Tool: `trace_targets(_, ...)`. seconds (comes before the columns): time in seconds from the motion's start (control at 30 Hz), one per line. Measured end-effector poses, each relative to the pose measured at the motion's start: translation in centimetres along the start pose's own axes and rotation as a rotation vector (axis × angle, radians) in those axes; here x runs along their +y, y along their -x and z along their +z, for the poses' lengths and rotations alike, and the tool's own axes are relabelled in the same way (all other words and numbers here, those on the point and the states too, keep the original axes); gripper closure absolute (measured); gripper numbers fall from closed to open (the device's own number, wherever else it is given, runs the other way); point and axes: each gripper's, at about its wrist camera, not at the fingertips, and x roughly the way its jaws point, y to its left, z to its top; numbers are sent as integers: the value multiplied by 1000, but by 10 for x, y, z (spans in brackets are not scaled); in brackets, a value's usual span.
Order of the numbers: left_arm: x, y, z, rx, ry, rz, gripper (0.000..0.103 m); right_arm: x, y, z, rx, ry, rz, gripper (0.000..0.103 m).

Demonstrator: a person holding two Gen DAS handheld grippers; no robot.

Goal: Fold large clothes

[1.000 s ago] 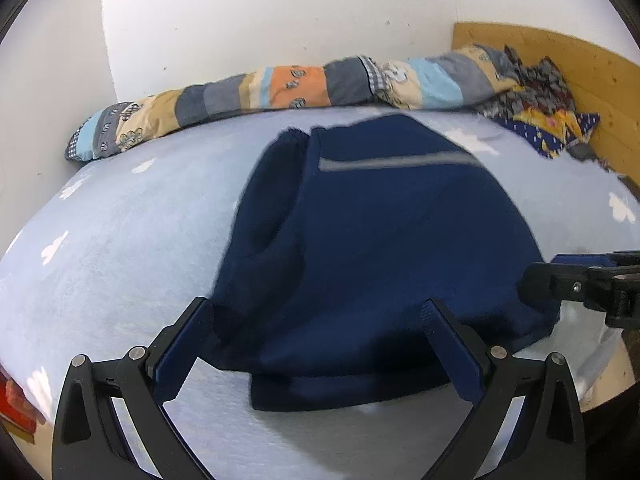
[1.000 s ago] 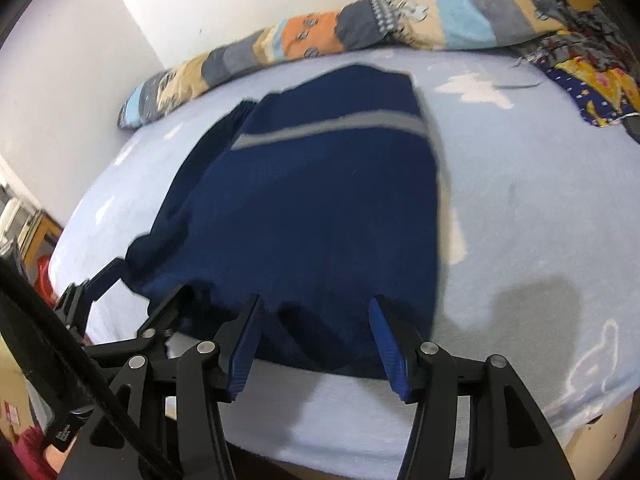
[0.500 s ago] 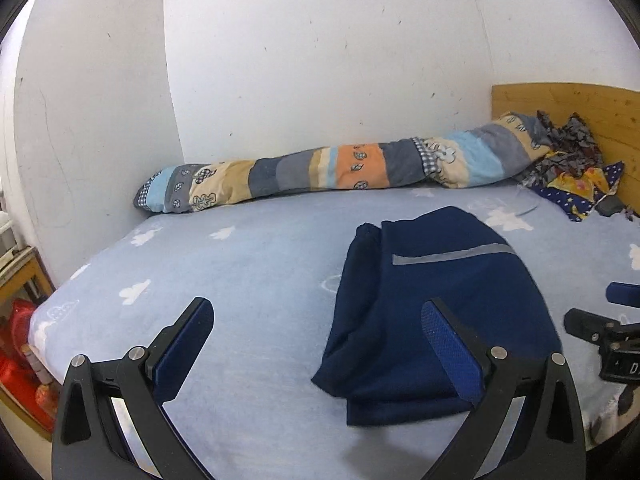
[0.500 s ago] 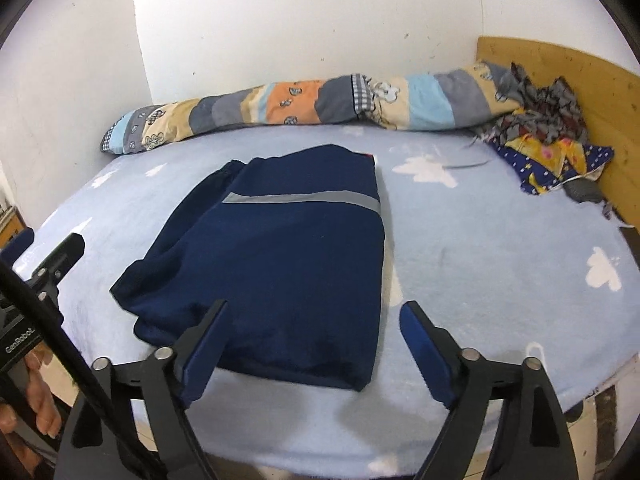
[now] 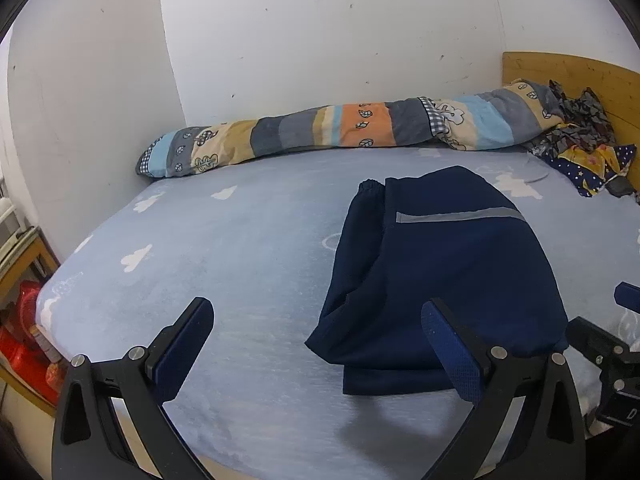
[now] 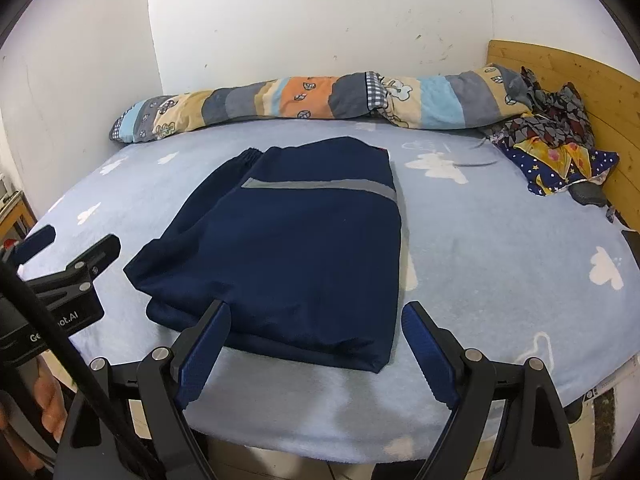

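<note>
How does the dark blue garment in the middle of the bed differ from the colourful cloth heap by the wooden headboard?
The navy garment is folded flat with straight edges; the patterned heap is crumpled and bunched. The navy garment is one plain colour with a grey stripe; the heap mixes yellow, starred blue and grey prints. The garment lies mid-bed; the heap sits against the headboard. Both rest on the cloud-print sheet.

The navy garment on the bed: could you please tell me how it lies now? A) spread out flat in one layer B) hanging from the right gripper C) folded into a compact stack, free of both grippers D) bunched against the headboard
C: the navy garment lies folded in layers on the bed, with both grippers clear of it.
</note>
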Motion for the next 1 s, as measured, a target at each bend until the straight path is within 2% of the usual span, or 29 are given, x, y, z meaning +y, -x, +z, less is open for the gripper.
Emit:
trace_targets(0.27, -9, 7, 0, -36, -81, 85, 0, 8, -1, -2, -2, 38, -8, 12)
trace_targets(1.0, -18, 3, -3, 1, -112, -1, 0, 9, -5, -3, 8, 44, -5, 12)
